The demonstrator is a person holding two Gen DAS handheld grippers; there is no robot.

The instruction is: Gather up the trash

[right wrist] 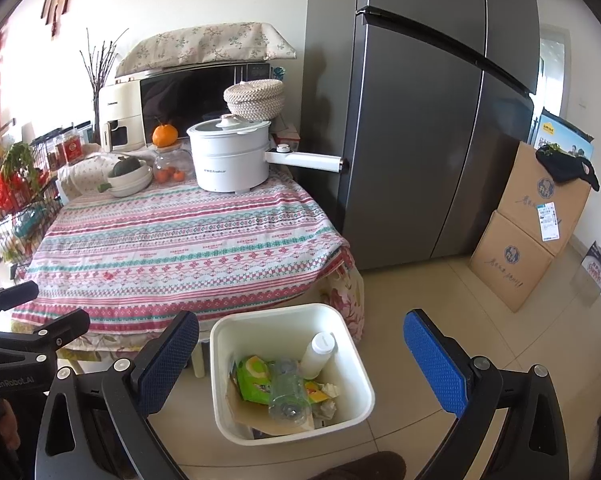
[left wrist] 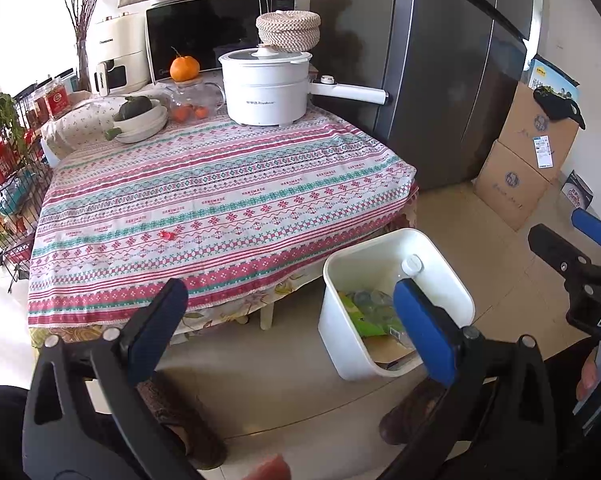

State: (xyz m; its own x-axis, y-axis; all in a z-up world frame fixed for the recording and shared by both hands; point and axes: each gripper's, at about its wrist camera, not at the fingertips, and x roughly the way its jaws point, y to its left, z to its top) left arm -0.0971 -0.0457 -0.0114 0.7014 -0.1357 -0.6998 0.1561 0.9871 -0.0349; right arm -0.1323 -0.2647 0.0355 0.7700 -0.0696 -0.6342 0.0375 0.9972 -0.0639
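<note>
A white square bin [right wrist: 352, 344] stands on the floor beside the table corner; it also shows in the left wrist view [left wrist: 336, 300]. It holds a white bottle [right wrist: 319, 354], a clear plastic bottle [right wrist: 286, 392], a green packet [right wrist: 252, 376] and cardboard. A small red scrap [left wrist: 167, 234] lies on the patterned tablecloth [left wrist: 220, 200], also in the right wrist view [right wrist: 108, 275]. My left gripper [left wrist: 296, 332] is open and empty, above the floor in front of the table. My right gripper [right wrist: 300, 364] is open and empty, above the bin.
A white electric pot [left wrist: 266, 88], bowls [left wrist: 140, 120], an orange [left wrist: 184, 68] and a microwave [left wrist: 208, 32] stand at the table's far end. A grey fridge [right wrist: 420, 120] and stacked cardboard boxes [right wrist: 528, 232] are at the right. A wire rack [left wrist: 4, 200] stands left.
</note>
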